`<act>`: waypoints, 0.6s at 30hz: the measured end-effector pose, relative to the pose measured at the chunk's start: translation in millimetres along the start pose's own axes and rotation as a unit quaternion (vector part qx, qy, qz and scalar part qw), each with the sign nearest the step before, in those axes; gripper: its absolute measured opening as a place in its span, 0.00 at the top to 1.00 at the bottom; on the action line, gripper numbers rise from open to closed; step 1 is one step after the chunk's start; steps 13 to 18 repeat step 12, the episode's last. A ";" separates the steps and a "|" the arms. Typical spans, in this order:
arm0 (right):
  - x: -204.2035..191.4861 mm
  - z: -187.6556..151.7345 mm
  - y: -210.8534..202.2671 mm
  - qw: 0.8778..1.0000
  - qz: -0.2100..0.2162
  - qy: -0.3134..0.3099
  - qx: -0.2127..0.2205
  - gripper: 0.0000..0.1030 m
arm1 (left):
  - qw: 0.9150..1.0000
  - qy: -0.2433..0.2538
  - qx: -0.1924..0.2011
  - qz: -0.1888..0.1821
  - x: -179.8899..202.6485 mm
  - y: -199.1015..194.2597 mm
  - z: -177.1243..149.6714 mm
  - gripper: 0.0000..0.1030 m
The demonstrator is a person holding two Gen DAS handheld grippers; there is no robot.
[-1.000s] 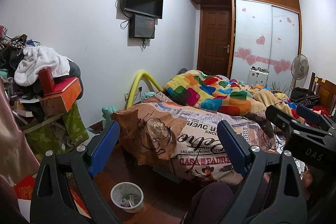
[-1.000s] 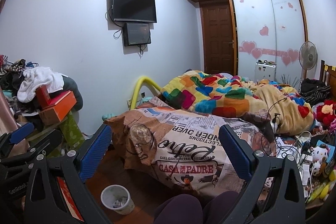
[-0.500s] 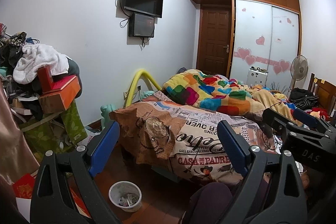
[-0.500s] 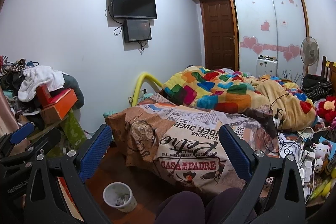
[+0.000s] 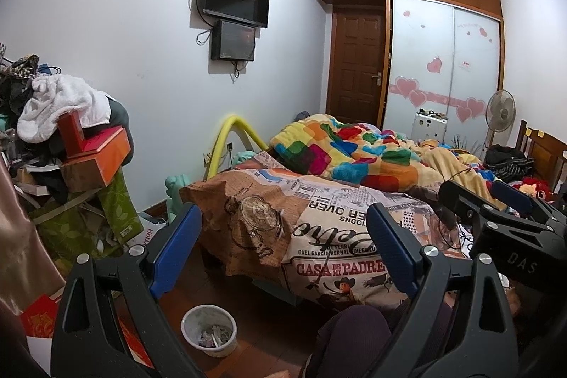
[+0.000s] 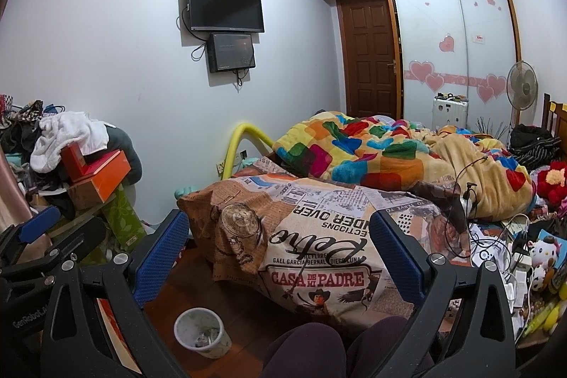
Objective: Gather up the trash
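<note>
White plastic round trash bin on dark wood floor near the bed's foot corner, our left gripper and right gripper both spread wide, holding nothing, 2 ribbed blue pads each.

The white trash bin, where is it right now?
The white trash bin stands on the wooden floor low in both views, just left of the bed's foot, holding some scraps.
</note>
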State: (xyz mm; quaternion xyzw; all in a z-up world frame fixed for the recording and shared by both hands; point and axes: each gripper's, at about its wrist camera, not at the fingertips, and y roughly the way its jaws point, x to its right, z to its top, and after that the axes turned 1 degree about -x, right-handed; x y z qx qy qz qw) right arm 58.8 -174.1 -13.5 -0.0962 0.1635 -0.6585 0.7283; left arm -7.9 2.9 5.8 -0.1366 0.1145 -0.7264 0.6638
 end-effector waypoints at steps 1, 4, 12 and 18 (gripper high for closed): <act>0.0 -0.3 -0.4 1.000 0.000 0.000 0.000 0.02 | 1.000 0.001 0.000 0.000 0.9 -0.2 -0.3 0.09; 0.1 -0.4 -0.4 1.000 0.000 0.000 0.000 0.02 | 1.000 0.003 0.000 -0.001 1.3 -0.3 0.2 0.09; 1.2 -1.4 0.8 1.000 0.000 0.001 -0.002 0.02 | 1.000 0.004 -0.002 -0.003 2.2 1.4 1.0 0.09; 1.2 -1.4 0.8 1.000 0.000 0.001 -0.002 0.02 | 1.000 0.004 -0.002 -0.003 2.2 1.4 1.0 0.09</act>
